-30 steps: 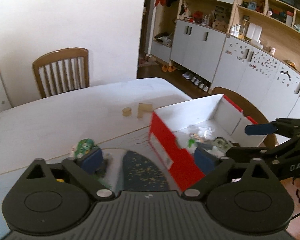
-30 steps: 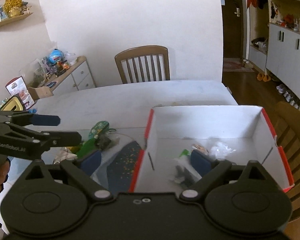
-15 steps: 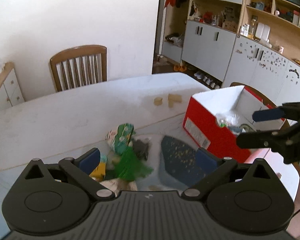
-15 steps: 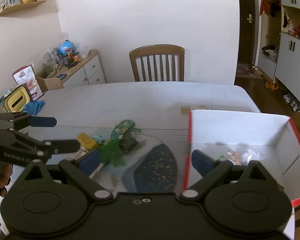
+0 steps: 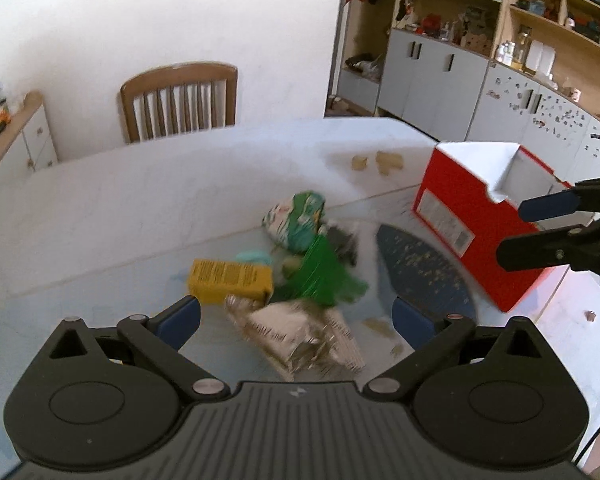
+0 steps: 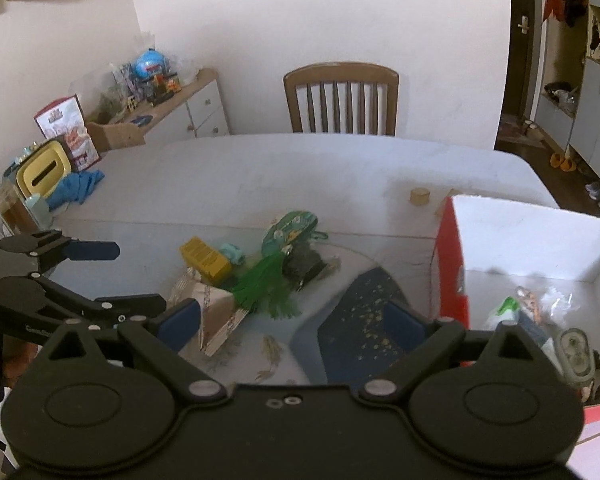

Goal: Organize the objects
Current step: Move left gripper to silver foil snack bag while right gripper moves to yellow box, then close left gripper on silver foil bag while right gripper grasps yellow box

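A pile of loose items lies on the glass-topped table: a yellow box [image 5: 228, 280] [image 6: 206, 260], a green fringed thing [image 5: 324, 276] [image 6: 268, 284], a green-and-white packet [image 5: 300, 220] [image 6: 292, 232], a dark object [image 6: 304, 264] and a crumpled silvery-brown packet [image 5: 300, 340] [image 6: 216, 312]. To the right stands a red shoebox [image 5: 476, 224] [image 6: 520, 240], white inside, holding several small items [image 6: 540, 312]. My left gripper [image 5: 296, 320] [image 6: 120, 276] hangs open just short of the silvery packet. My right gripper [image 6: 294, 322] [image 5: 540, 228] is open and empty beside the box's near corner.
Two small wooden pieces [image 5: 376, 160] sit on the table [image 5: 120, 208] behind the box. A wooden chair [image 6: 340, 100] stands at the far side. A sideboard [image 6: 160, 112] with clutter, a yellow tissue box [image 6: 44, 168] and a blue cloth [image 6: 76, 188] are at the left. Cabinets [image 5: 440, 72] line the right wall.
Both grippers have pulled back and swung left, away from the red box. The pile now lies straight ahead of the left gripper. Both stay open and empty.
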`<state>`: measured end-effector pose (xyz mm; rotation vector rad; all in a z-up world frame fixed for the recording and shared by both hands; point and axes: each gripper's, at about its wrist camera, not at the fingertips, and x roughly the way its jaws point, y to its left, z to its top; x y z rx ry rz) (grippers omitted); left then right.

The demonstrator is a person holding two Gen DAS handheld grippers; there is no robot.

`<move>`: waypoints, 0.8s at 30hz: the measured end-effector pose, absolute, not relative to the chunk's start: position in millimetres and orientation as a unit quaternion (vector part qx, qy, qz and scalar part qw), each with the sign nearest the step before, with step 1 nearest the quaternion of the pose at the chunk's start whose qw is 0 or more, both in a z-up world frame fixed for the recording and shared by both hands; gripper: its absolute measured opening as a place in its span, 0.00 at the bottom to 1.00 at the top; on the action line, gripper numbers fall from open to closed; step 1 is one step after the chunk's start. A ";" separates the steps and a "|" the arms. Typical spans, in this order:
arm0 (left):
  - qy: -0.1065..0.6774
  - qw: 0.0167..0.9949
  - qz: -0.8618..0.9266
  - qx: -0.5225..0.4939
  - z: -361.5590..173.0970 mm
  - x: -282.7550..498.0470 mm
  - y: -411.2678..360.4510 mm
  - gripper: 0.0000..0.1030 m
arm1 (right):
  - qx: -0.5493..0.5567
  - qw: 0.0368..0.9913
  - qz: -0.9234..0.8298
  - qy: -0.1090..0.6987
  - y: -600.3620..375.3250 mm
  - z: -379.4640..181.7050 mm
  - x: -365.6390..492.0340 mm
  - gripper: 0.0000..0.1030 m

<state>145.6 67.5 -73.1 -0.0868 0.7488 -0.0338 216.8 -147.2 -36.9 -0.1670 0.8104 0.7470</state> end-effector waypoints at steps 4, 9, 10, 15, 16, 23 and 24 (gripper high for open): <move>0.375 0.925 -0.018 -0.057 -90.3 148.5 79.7 1.00 | -0.088 0.842 0.350 0.400 -133.6 -52.0 216.3 0.94; 0.391 0.918 -0.030 -0.064 -108.4 157.7 87.8 1.00 | -0.097 0.838 0.346 0.412 -120.2 -62.9 217.5 0.94; 0.395 0.916 -0.031 -0.063 -112.7 159.8 88.5 1.00 | -0.098 0.838 0.345 0.412 -117.8 -64.1 218.8 0.94; 0.405 0.911 -0.047 -0.066 -128.7 169.0 87.5 1.00 | -0.103 0.838 0.332 0.420 -110.4 -73.7 226.4 0.93; 0.408 0.909 -0.049 -0.067 -131.5 171.7 87.8 0.99 | -0.101 0.838 0.328 0.424 -110.5 -76.3 227.7 0.93; 0.427 0.894 -0.049 -0.124 -144.2 191.1 101.7 0.99 | -0.107 0.828 0.320 0.448 -113.5 -92.7 231.8 0.91; 0.428 0.893 -0.049 -0.130 -145.0 193.6 102.5 0.99 | -0.108 0.827 0.319 0.450 -114.1 -94.3 232.3 0.91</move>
